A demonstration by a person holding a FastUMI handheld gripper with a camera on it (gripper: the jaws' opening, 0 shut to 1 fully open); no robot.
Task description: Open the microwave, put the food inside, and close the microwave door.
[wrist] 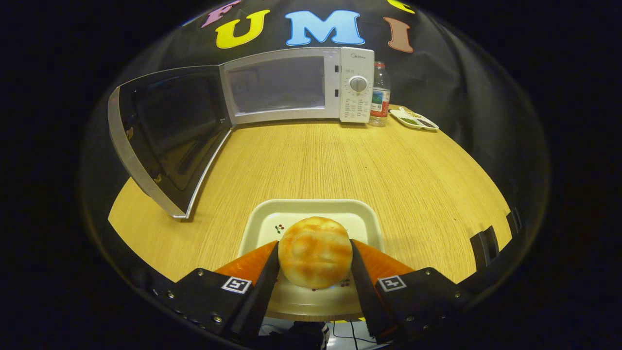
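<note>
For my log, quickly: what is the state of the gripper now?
Gripper: closed on the bun, both fingers pressing its sides, above the plate.

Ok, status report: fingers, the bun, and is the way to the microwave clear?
Fingers shut on bun, over tray. Microwave door open. Bare table ahead, nothing blocking.

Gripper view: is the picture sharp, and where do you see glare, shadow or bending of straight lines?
In the gripper view the bun between the gripper fingers is sharp and evenly lit; the fingers touch its sides. The fisheye bends the wooden table edge and the open microwave door into curves. The dark door glass carries faint reflections. A soft shadow lies under the microwave; the far dishes look small and less clear.
</note>
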